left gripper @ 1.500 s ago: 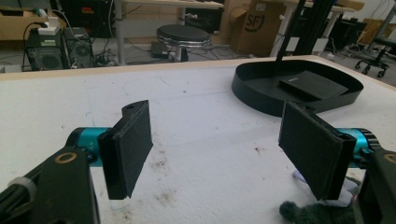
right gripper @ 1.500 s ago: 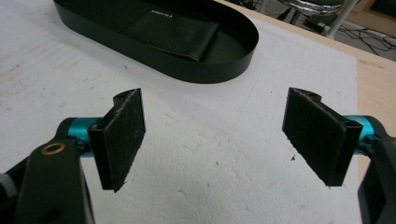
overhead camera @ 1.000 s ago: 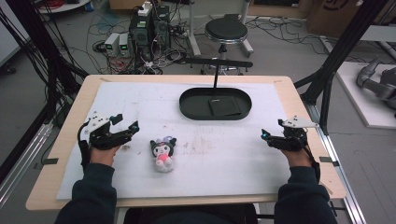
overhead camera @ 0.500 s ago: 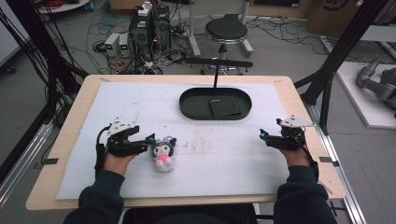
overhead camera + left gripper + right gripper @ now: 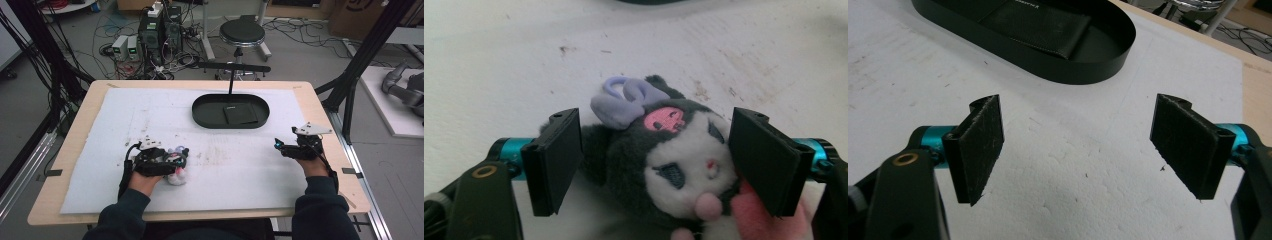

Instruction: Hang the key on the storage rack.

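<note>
A small plush toy (image 5: 669,165) with a dark hood, white face, lilac bow and pink body lies on the white mat; in the high view the plush toy (image 5: 176,176) is at the front left. My left gripper (image 5: 656,160) stands open with its jaws on either side of the toy's head, not pressing it; from above the left gripper (image 5: 176,160) covers most of the toy. My right gripper (image 5: 1083,150) is open over bare mat, and in the high view the right gripper (image 5: 280,146) sits at the right, below the tray's right end.
A black oval tray (image 5: 200,112) with a flat black pouch (image 5: 240,114) in it lies at the back middle of the mat; the tray (image 5: 1098,65) is just ahead of my right gripper. The table's right edge (image 5: 340,150) runs close to the right hand.
My left gripper has moved right from the table's left side and now straddles the plush toy's head. The right gripper has barely moved.
</note>
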### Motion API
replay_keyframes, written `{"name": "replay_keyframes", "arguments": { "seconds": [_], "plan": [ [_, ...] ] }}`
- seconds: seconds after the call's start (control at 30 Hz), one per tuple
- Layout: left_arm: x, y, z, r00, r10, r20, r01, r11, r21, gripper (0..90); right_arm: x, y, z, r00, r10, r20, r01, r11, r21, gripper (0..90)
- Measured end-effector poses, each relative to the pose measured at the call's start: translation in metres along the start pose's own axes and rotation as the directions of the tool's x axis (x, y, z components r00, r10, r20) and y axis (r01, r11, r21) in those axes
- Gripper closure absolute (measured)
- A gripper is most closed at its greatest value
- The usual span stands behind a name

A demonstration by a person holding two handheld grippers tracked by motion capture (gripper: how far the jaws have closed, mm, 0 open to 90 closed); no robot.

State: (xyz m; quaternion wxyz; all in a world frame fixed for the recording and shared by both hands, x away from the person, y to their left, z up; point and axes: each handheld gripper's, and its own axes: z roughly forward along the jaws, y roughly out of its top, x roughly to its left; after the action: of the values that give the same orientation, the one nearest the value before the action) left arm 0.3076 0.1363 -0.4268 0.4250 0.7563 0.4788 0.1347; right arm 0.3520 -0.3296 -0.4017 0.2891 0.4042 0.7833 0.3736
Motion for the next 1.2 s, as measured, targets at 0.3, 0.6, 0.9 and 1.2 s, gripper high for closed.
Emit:
{"name": "replay_keyframes", "arguments": {
  "seconds": [0.3, 0.6, 0.9, 1.2],
  "plan": [
    [0.001, 0.004, 0.013, 0.9973, 0.039, 0.062, -0.042, 0.9975, 0.057, 22.6, 0.001, 0.0, 0.0, 1.0, 0.0, 0.0, 0.0, 1.0, 0.002, 21.9],
    [0.039, 0.021, 0.015, 0.9228, 0.215, 0.32, -0.261, 0.9594, 0.108, 32.8, 0.001, 0.0, -0.001, 0.9999, 0.015, -0.002, -0.015, 1.0, -0.001, 21.9],
    [0.036, 0.025, 0.014, 0.9831, 0.122, 0.137, -0.135, 0.9867, 0.091, 23.1, 0.001, 0.0, 0.0, 0.9999, 0.017, -0.004, -0.017, 1.0, -0.001, 22.0],
    [0.008, 0.013, -0.001, 0.9947, 0.035, -0.096, -0.029, 0.9975, 0.065, 23.4, 0.001, 0.0, 0.0, 0.9998, 0.019, -0.003, -0.019, 1.0, 0.003, 22.1]
  ]
}}
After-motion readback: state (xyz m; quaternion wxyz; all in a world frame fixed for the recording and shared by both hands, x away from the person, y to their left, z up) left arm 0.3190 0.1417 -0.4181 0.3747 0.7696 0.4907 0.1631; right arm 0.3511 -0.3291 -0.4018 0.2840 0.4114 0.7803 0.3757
